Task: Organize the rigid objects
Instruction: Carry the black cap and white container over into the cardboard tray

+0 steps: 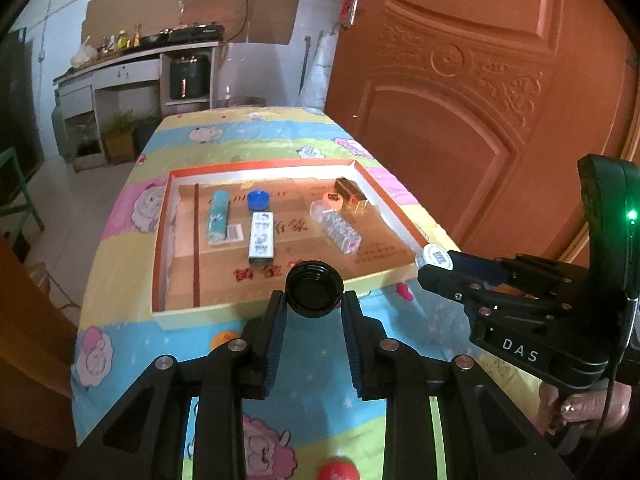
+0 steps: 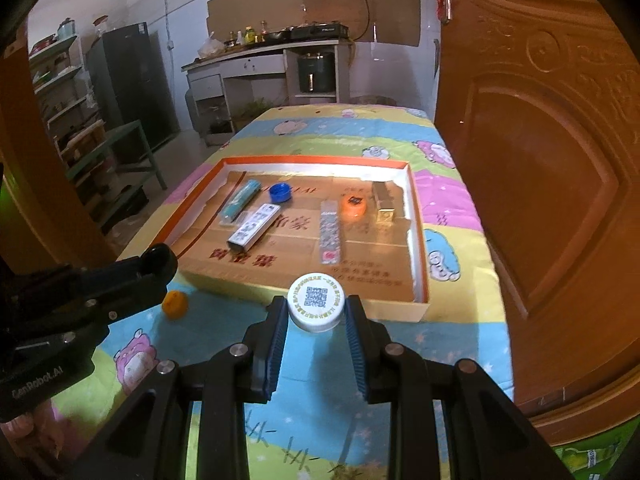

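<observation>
Left hand-held gripper [image 1: 314, 300] gripping black cap [image 1: 315, 289]; right hand-held gripper [image 2: 316, 312] gripping white cap [image 2: 316, 302]

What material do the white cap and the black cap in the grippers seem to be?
White cap: likely plastic, matte, with ribbed rim and a printed code on top. Black cap: likely glossy plastic; it shines, with a ribbed rim.

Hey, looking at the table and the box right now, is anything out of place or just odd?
Two caps still lie loose on the tablecloth, outside the box: an orange cap near its front left corner and a red one at the near edge. Inside, the boxes lie at mixed angles. Nothing looks spilled or damaged.
</observation>
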Available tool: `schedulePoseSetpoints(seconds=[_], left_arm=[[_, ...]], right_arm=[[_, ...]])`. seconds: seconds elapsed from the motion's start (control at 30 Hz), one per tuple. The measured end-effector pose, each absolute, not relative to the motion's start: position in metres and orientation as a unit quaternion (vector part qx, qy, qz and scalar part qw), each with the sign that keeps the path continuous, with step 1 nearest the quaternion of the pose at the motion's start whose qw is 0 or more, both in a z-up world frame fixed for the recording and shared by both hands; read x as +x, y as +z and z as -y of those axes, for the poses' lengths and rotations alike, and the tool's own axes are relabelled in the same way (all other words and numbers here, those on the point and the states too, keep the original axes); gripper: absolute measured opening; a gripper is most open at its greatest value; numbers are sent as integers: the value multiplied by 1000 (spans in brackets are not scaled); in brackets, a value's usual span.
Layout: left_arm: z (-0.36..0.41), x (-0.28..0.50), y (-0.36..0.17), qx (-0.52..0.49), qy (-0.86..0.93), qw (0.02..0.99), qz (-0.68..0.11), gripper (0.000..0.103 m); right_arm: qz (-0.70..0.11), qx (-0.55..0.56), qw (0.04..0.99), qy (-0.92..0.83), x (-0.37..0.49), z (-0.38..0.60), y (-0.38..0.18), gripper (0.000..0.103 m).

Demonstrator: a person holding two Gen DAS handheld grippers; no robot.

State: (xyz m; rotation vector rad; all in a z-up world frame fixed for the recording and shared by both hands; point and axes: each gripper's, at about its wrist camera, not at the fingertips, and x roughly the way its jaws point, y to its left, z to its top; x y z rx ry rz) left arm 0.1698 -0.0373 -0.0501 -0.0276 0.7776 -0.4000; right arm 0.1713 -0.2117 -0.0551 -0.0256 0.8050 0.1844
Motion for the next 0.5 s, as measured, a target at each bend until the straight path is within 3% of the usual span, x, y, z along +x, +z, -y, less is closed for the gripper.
schedulePoseSetpoints(seconds=[0.5], left_arm=[[69,219,-44,5,-187,901,-392,29]], right_arm=[[-394,-7,915,86,206,235,-48,30]])
